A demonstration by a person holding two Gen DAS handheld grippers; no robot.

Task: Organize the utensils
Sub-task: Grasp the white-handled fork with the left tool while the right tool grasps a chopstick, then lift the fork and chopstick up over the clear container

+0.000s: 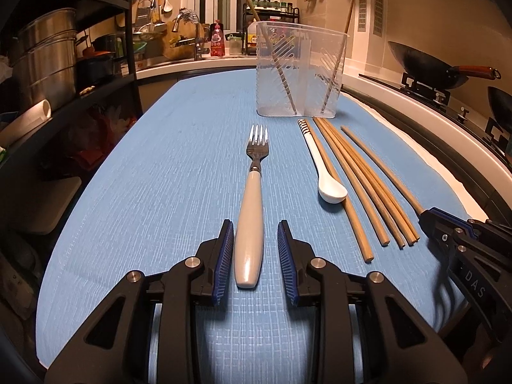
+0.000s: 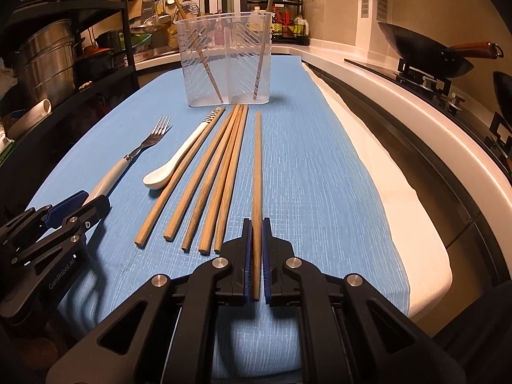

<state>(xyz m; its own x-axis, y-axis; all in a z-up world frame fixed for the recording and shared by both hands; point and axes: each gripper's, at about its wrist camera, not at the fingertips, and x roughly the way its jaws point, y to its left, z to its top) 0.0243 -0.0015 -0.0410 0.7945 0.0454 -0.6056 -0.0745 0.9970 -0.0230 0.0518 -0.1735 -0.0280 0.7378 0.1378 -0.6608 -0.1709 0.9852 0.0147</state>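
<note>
Kitchen counter under a blue mat (image 1: 160, 192), clear divided holder (image 1: 300, 70) at its far end with one chopstick already in each compartment. Fork (image 1: 251, 211) lies handle-first between the left gripper (image 1: 256, 256)'s part-open pads, the left pad at the handle and the right apart, apparently lined up for pickup. Right gripper (image 2: 255, 256) is clamped on a single chopstick (image 2: 257, 176), set apart from five others (image 2: 204, 185) beside the white spoon (image 2: 172, 166).

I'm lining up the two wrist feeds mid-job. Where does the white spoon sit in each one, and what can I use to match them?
Left wrist view: white spoon lies right of centre, between the fork and the loose chopsticks, bowl toward the camera.
Right wrist view: white spoon lies left of centre, again between fork and chopsticks.
Shared landmark: the clear plastic holder beyond the spoon's striped handle end.
</note>
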